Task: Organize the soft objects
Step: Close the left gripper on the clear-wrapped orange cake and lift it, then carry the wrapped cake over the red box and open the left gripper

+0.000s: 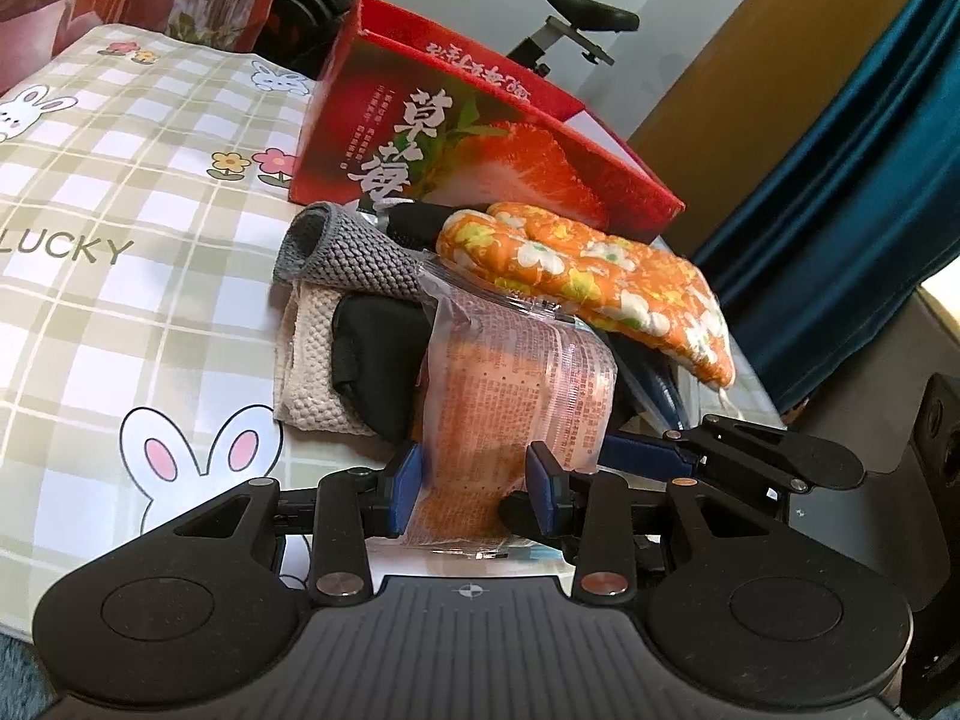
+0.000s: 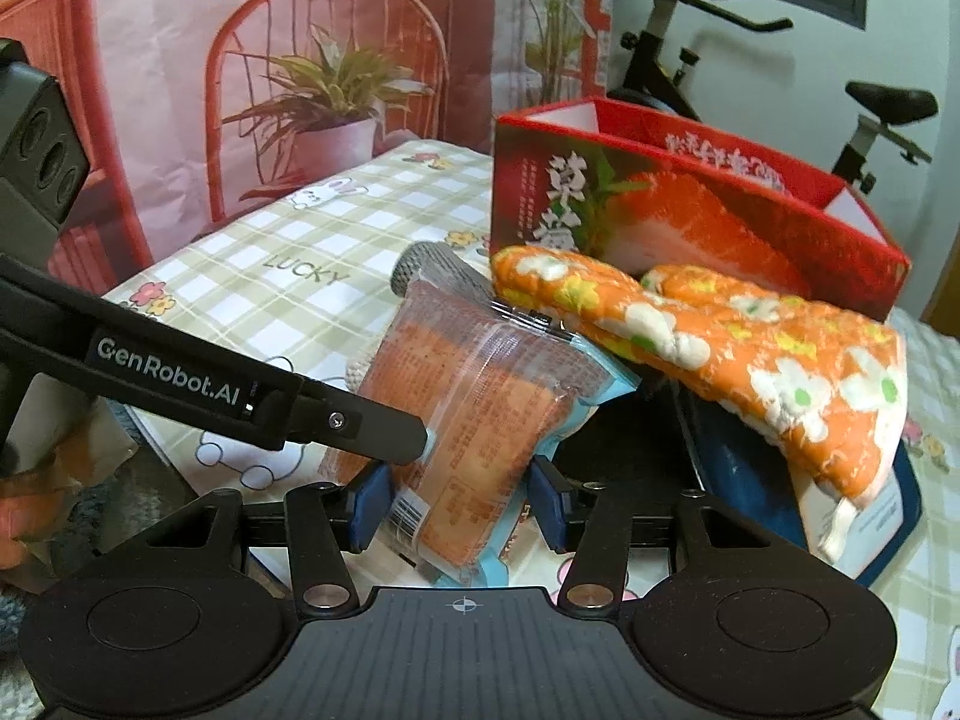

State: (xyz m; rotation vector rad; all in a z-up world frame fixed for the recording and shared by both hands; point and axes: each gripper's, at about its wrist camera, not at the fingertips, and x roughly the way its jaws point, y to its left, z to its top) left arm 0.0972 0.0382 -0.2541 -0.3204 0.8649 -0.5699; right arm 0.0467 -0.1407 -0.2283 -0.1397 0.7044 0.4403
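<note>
Now the clear packet with the orange cloth is held between the blue pads of the left gripper, at the front of the pile on the checked tablecloth. The right gripper is closed on the same packet too. Behind it, the flowered oven mitt is laid in front of the red strawberry box

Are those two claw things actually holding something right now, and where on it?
Both flank the clear packet of orange cloth at its near, lower end: left gripper and right gripper, one blue pad on each side. Whether either truly pinches it cannot be told.
</note>
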